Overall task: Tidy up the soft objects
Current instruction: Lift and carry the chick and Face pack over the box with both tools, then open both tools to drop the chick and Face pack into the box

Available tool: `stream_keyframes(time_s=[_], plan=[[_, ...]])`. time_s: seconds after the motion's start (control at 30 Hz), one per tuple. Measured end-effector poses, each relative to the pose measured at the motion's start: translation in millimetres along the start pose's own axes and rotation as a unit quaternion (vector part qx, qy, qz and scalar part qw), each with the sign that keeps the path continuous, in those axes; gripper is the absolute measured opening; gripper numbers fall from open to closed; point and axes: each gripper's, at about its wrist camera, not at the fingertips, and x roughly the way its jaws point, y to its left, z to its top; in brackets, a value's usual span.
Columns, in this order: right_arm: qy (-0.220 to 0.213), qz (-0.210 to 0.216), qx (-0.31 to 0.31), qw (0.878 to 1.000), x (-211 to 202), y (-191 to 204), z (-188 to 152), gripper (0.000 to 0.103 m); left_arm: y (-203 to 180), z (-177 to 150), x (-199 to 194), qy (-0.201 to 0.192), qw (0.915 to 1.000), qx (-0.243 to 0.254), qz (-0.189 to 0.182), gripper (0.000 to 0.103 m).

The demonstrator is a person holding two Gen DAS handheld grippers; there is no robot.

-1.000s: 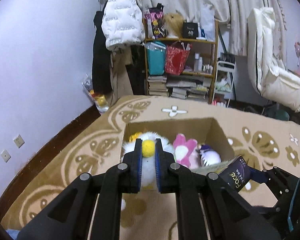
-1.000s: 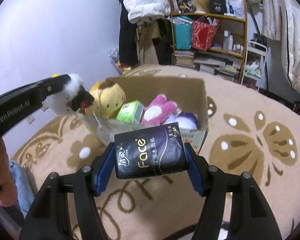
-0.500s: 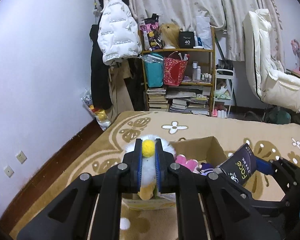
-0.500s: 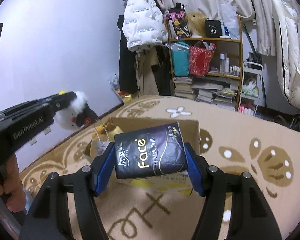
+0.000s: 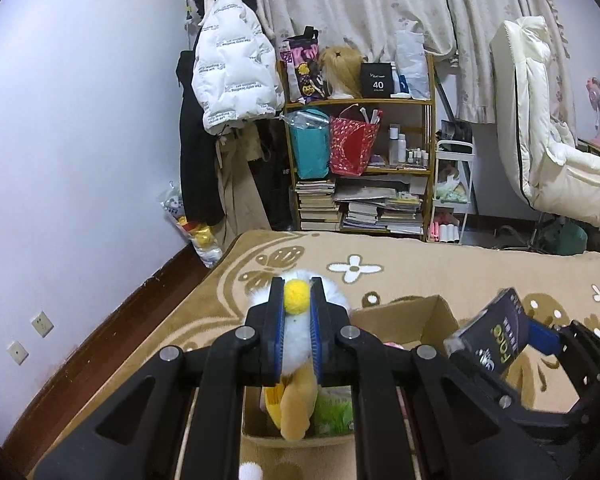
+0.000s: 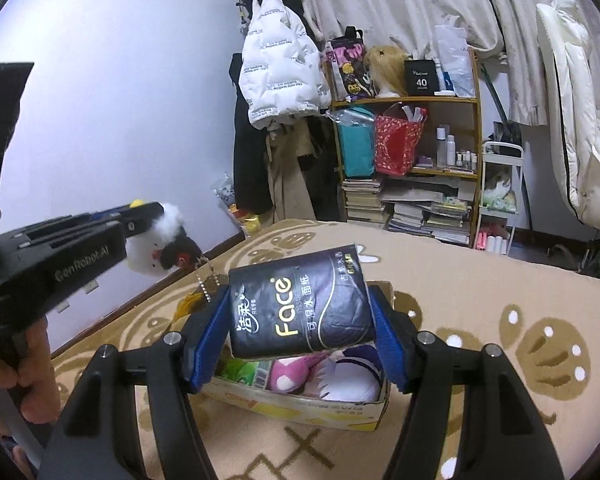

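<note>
My left gripper [image 5: 296,304] is shut on a small white fluffy plush toy [image 5: 296,344] with a yellow pompom, held above the left end of a cardboard box [image 5: 428,316]. It also shows in the right wrist view [image 6: 156,248], with a dark face and a ball chain. My right gripper [image 6: 300,312] is shut on a black "Face" tissue pack [image 6: 300,308], held above the box [image 6: 300,408]. The box holds a yellow plush [image 5: 296,412], a green pack [image 6: 240,372], a pink plush [image 6: 288,376] and a white-purple plush [image 6: 348,380].
The box stands on a tan patterned carpet [image 5: 380,256]. A wooden shelf [image 5: 360,168] with bags and books stands at the back, with a white jacket [image 5: 232,80] hanging to its left. A white chair [image 5: 548,168] is at the right. The wall [image 5: 80,160] is on the left.
Both grippers have risen and tilted up with their loads. The box now sits lower in both views and more of the room shows.
</note>
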Motion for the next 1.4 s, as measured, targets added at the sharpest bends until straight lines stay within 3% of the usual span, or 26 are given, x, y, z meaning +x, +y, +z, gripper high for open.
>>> stream_keyframes(time_s=[0.17, 0.5, 0.63, 0.77, 1.17, 1.27, 1.33, 1.4], plan=[[0.009, 0.002, -0.008, 1.0, 8, -4, -2, 0.07, 1, -3, 7, -0.002, 0.9999, -0.015, -0.006, 0.01], [0.047, -0.001, -0.003, 0.999, 33, -12, -12, 0.07, 2, -28, 41, 0.051, 0.9983, -0.02, -0.021, 0.011], [0.069, -0.001, -0.009, 0.998, 47, -11, -21, 0.07, -3, -37, 48, 0.074, 0.9972, -0.01, -0.008, 0.014], [0.089, -0.01, -0.013, 0.996, 60, -12, -28, 0.07, -1, -47, 50, 0.087, 0.9955, -0.033, -0.016, 0.015], [0.095, -0.011, -0.019, 0.995, 61, -12, -29, 0.072, 18, -56, 40, 0.113, 0.9923, -0.048, 0.013, 0.018], [0.088, -0.008, -0.02, 0.996, 58, -10, -28, 0.072, 24, -60, 33, 0.116, 0.9919, -0.046, 0.022, 0.026], [0.087, -0.007, -0.019, 0.996, 57, -10, -27, 0.075, 26, -62, 29, 0.116, 0.992, -0.043, 0.022, 0.038], [0.087, -0.007, -0.018, 0.996, 56, -10, -27, 0.08, 26, -63, 25, 0.112, 0.9929, -0.033, 0.025, 0.057]])
